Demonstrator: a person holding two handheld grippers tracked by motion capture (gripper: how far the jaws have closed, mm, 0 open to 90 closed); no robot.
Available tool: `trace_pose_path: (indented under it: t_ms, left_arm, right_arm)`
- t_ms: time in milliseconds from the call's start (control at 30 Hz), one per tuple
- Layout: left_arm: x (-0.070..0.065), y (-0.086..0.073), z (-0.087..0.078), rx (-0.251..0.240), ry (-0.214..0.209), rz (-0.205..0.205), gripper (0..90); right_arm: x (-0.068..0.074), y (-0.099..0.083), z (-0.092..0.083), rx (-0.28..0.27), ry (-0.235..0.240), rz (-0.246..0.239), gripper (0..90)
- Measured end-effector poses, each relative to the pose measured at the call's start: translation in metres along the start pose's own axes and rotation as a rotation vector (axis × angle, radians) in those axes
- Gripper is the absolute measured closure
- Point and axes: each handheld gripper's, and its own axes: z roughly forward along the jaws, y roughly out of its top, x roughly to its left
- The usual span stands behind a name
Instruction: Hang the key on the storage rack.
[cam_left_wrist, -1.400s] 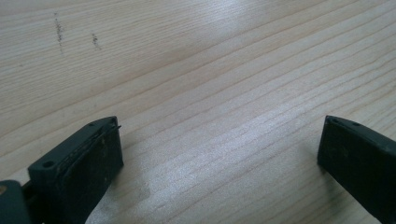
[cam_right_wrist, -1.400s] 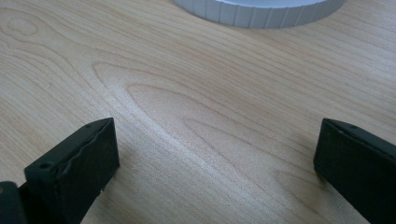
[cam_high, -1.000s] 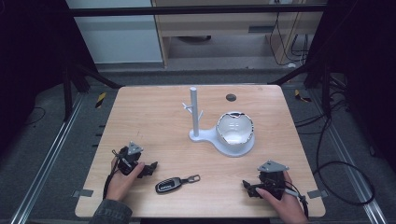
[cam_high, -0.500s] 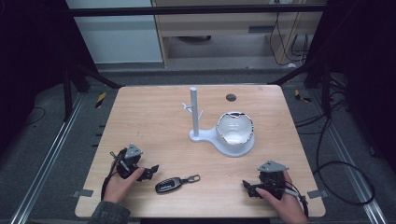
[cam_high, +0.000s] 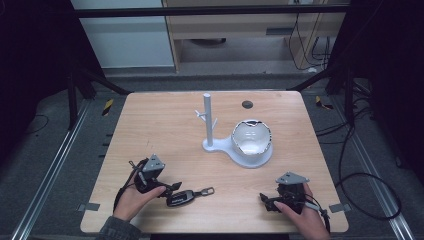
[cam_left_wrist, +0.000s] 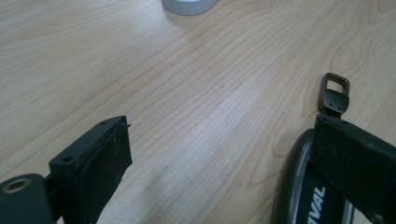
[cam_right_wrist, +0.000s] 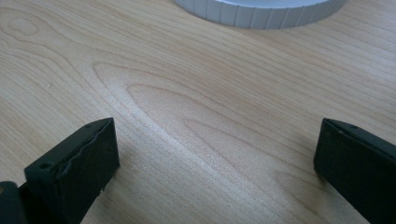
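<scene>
- Spreading across the middle of the high view: pale wooden table (cam_high: 165, 130), dark floor and cables around it.
- Standing at centre-back of the tabletop: white stand (cam_high: 208, 122) with short pegs, its base running into a round dish (cam_high: 251, 141) beside it.
- Lying near the front edge, left of centre: black key fob (cam_high: 181, 199), metal loop (cam_high: 207, 191) pointing toward the right side.
- Resting low on the table right at the fob's left end: left gripper (cam_high: 170, 188), jaws spread wide; in the left gripper view the right-hand jaw is overlapping the fob (cam_left_wrist: 299, 186), nothing lying between the jaws.
- Sitting at the front right, well apart from the fob: right gripper (cam_high: 266, 201), jaws wide over bare wood, nothing held.
- Being cut off at the frame edge: fob's lettering in the left gripper view, unreadable.
- Having shifted toward the fob since a second ago: left gripper; fob and right gripper staying put.
</scene>
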Motion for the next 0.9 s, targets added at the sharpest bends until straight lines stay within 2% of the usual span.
trace_pose_path:
  t_ms: [67,167,367,433,467,500,533,567,600,700,767,900]
  left_arm:
    - [-0.005,0.008,0.001,0.042,0.011,0.031,6.5]
    - [-0.014,0.019,0.004,0.115,-0.002,0.07,7.0]
    - [-0.028,0.042,0.012,0.271,-0.023,0.177,9.3]
    - [-0.033,0.049,0.016,0.32,-0.029,0.196,10.8]
    - [-0.033,0.049,0.016,0.32,-0.029,0.196,10.8]
    - [-0.036,0.053,0.018,0.344,-0.04,0.205,10.8]
    - [-0.041,0.059,0.021,0.38,-0.049,0.234,10.9]
    - [-0.041,0.059,0.021,0.38,-0.049,0.234,11.2]
    - [-0.046,0.062,0.024,0.405,-0.063,0.254,11.2]
    - [-0.061,0.068,0.035,0.48,-0.095,0.312,15.3]
    - [-0.068,0.07,0.042,0.523,-0.12,0.357,21.5]
    - [-0.074,0.072,0.053,0.593,-0.157,0.396,35.6]
  right_arm:
    - [0.0,0.0,0.0,0.0,0.0,0.0,0.4]
    - [0.0,0.0,0.0,0.0,-0.001,0.002,0.4]
    - [0.0,0.0,0.0,0.0,0.0,0.0,0.4]
    - [0.0,0.0,0.0,0.0,0.0,-0.001,0.4]
    - [0.0,0.0,0.0,0.0,0.0,-0.001,0.4]
    - [0.0,0.0,0.0,0.0,0.0,0.0,0.3]
    - [0.0,0.0,0.0,0.0,0.0,0.002,0.4]
    - [0.0,0.0,0.0,0.0,0.0,0.002,0.4]
    - [0.0,0.0,0.0,0.0,0.0,0.0,0.4]
    - [0.0,0.0,0.0,0.0,0.001,0.001,0.4]
    - [0.0,0.0,0.0,0.001,0.0,0.001,0.4]
    - [0.0,0.0,0.0,0.001,0.0,0.001,0.4]
